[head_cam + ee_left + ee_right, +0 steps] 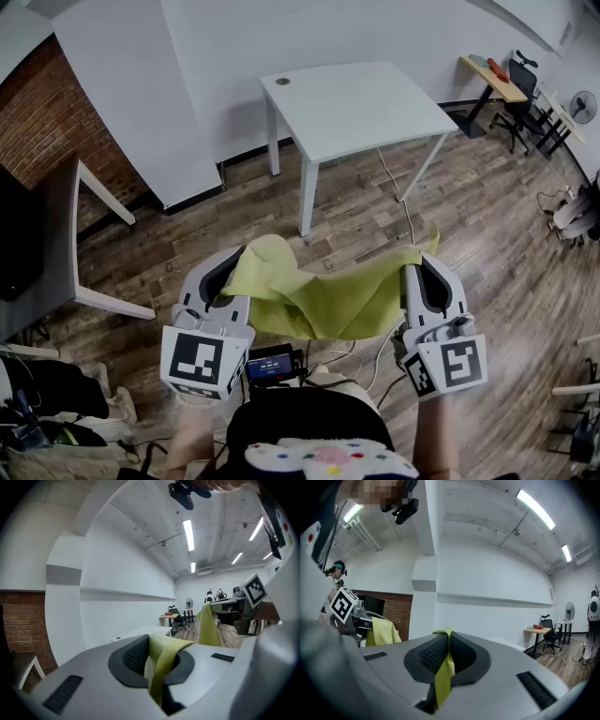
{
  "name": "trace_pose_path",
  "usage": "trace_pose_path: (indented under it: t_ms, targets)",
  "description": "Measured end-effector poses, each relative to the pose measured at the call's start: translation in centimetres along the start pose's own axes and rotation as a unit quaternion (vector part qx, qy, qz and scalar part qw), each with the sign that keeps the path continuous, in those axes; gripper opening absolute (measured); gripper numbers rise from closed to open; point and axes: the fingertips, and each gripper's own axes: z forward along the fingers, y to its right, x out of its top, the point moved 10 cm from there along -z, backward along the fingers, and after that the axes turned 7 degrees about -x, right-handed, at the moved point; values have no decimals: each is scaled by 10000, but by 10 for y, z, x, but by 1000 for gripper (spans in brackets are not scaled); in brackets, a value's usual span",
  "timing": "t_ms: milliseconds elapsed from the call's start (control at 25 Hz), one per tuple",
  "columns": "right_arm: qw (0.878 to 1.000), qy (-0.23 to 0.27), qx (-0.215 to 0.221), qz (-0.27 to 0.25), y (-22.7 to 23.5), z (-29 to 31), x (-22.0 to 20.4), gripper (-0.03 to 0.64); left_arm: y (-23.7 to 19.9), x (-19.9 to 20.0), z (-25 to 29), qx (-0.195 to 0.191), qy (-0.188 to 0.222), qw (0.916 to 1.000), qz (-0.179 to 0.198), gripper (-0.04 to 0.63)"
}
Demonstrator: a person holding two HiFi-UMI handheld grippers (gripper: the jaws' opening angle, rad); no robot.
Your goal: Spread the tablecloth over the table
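A yellow-green tablecloth (323, 295) hangs in a sagging band between my two grippers, above the wooden floor. My left gripper (234, 258) is shut on its left corner, where the cloth (161, 660) bunches between the dark pads. At the other end my right gripper (419, 267) is shut on the right corner, and a thin fold of cloth (444, 672) runs down between its pads. The white square table (352, 108) stands a little way ahead, bare apart from a small hole near its far left corner.
A dark chair or desk with white legs (89, 234) stands at the left by a brick wall (37, 112). A cable (398, 202) trails across the floor under the table. A desk with an office chair (511, 89) and a fan (581, 105) are at the far right.
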Motion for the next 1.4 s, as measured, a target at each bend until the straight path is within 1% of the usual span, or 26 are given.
trace_pose_path:
  t_ms: [120,360,520,640,760,920,1040,1200,1280,1400]
  targets:
    - [10000,36,-46,0,0,1,1,34,-1,1,1,-52,77,10000,22,12]
    - [9997,85,-215,-40,-9,1,1,34,-9,-1,0,-222,101,9996,110,12]
    - [9990,181,-406,17,-19,-2,7,34,-14,-2,-7,-346,170,9993,-28,12]
    - [9983,240,-515,85,-24,-6,10,34,-18,-4,-12,-429,221,9988,9,12]
    - [9978,262,-602,-13,-31,-7,13,34,-24,-6,-18,-442,290,9986,11,12]
    - [9977,259,-609,-112,-38,-4,19,34,-32,-5,-20,-420,328,9986,-51,12]
    - [9980,212,-557,-223,-44,10,21,34,-46,-8,-17,-427,289,9987,-36,12]
    - [9983,307,-475,-113,-37,38,14,34,-71,-7,1,-399,363,9985,128,12]
    - [9981,329,-508,-70,-31,57,16,34,-84,-3,16,-402,419,9983,71,12]
    - [9974,336,-600,222,-17,86,23,34,-102,8,43,-347,490,9982,-86,12]
